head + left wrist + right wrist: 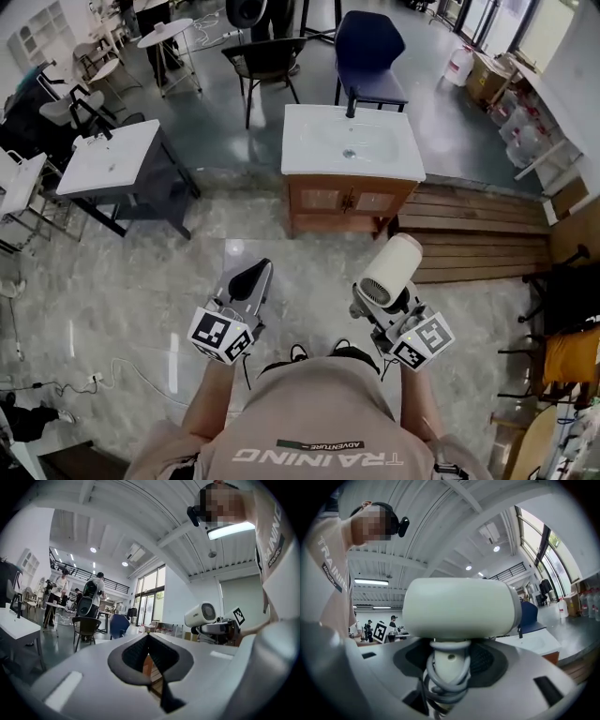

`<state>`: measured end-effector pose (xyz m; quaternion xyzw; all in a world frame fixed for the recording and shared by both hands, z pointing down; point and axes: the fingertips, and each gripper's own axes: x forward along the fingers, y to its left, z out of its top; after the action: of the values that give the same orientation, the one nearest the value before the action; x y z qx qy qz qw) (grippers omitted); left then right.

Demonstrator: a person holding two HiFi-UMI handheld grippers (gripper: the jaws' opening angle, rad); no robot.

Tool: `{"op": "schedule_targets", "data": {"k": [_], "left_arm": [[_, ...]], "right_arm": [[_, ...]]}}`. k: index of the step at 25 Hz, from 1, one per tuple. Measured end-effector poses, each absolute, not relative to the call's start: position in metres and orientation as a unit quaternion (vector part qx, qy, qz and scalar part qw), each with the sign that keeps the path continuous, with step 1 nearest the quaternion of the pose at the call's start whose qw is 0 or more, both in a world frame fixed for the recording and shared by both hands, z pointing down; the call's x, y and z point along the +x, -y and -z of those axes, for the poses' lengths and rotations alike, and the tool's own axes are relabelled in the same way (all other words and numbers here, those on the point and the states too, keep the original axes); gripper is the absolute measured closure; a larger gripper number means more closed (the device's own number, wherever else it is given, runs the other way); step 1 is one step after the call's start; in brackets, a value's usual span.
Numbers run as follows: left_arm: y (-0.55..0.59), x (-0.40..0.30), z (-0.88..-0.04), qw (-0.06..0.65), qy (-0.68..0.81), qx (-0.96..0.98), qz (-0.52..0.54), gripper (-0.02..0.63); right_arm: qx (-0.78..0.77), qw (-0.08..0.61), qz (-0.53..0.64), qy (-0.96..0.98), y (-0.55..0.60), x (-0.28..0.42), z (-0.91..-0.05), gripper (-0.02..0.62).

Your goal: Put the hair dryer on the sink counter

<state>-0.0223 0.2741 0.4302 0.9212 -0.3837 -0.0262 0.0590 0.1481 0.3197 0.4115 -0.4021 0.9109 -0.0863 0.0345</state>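
Observation:
A white hair dryer point(391, 271) stands up out of my right gripper point(372, 307), which is shut on its handle point(449, 665); the grey cord is wound round that handle. Its barrel point(461, 607) fills the right gripper view. My left gripper point(251, 281) is shut with nothing in it, held beside the right one at chest height. From the left gripper view the hair dryer point(203, 615) shows to the right. The white sink counter point(350, 141) on a wooden cabinet, with a black tap point(353, 98), lies ahead across the floor, apart from both grippers.
A second white sink point(111, 157) on a dark frame stands to the left. Wooden steps point(478, 234) run to the right of the cabinet. Behind the sink are a black chair point(262, 61) and a blue chair point(367, 52). A cable point(122, 375) trails on the marble floor at lower left.

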Motion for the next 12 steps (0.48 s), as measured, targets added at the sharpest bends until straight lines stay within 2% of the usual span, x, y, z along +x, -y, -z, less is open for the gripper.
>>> {"op": "schedule_targets", "data": {"k": [12], "left_arm": [[-0.279,-0.034,-0.439,0.070,0.430,0.900,0.008,0.598]], "right_arm": [[-0.330,0.031,0.078,-0.940,-0.311,0.128,-0.410,0.374]]}}
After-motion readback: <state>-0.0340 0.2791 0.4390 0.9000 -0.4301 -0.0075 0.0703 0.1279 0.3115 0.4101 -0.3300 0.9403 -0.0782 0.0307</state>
